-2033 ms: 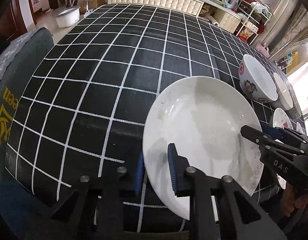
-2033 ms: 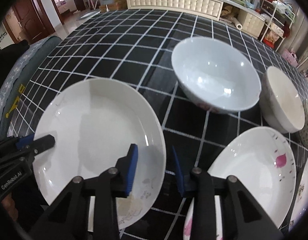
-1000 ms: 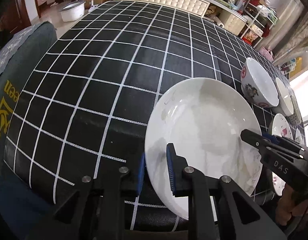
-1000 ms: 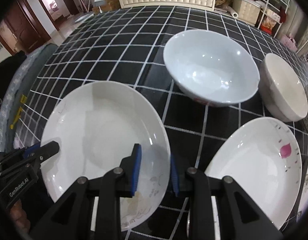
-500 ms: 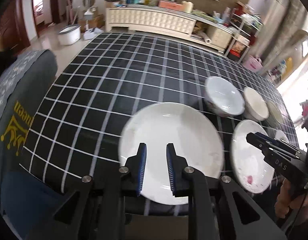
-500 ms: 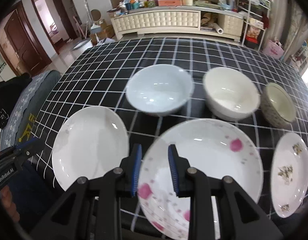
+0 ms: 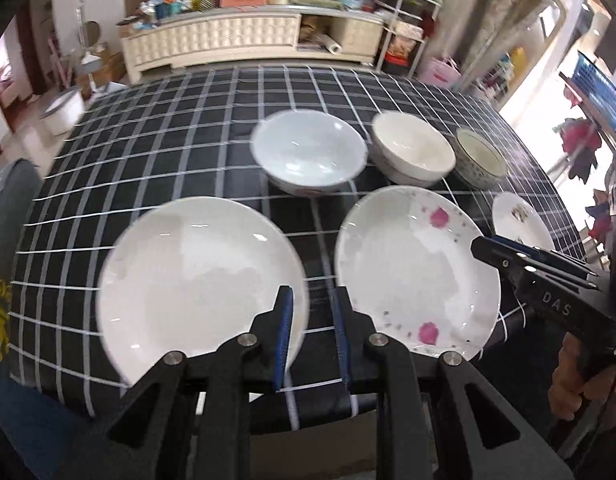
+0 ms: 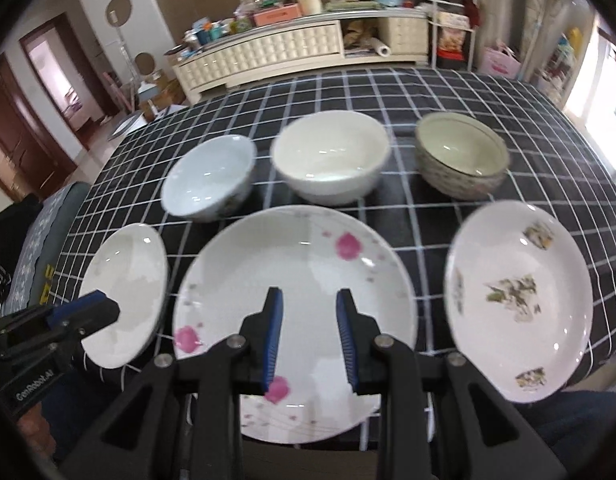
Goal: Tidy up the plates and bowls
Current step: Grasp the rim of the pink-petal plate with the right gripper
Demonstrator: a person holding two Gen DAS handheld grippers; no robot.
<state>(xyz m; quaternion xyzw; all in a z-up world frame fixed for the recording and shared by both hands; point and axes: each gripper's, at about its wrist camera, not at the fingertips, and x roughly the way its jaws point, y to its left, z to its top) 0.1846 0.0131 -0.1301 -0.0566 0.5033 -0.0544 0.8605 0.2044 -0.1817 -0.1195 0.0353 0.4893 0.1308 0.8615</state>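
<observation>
I have both grippers pulled off the near edge of the table (image 7: 156, 148), nothing in either. Left gripper (image 7: 309, 340) has its jaws parted a little, empty, hovering over the gap between the plain white plate (image 7: 200, 280) and the pink-flower plate (image 7: 411, 272). Right gripper (image 8: 308, 336) is likewise slightly open and empty, above the near rim of the pink-flower plate. Layout: three plates along the near edge, plain white at the near left corner, pink-flower in the middle, the leaf-print plate (image 8: 519, 296) toward the near right corner. Three bowls in a row behind them: pale blue bowl (image 8: 210, 178) on the left, cream bowl (image 8: 331, 164) in the middle, patterned bowl (image 8: 461, 158) on the right. My read: the layout looks sorted already, so the next step is either stacking or done; I can't tell which. If stacking, I'd take a plate by its near rim, one pad above and one under the lip, open wider first since the current gap looks tight for a rim. Lift level, clear the neighbour's rim before going sideways, and set it down centred. The glaze probably slips, so squeeze well in from the edge. Frames are motion-blurred, so I'd settle before closing.
</observation>
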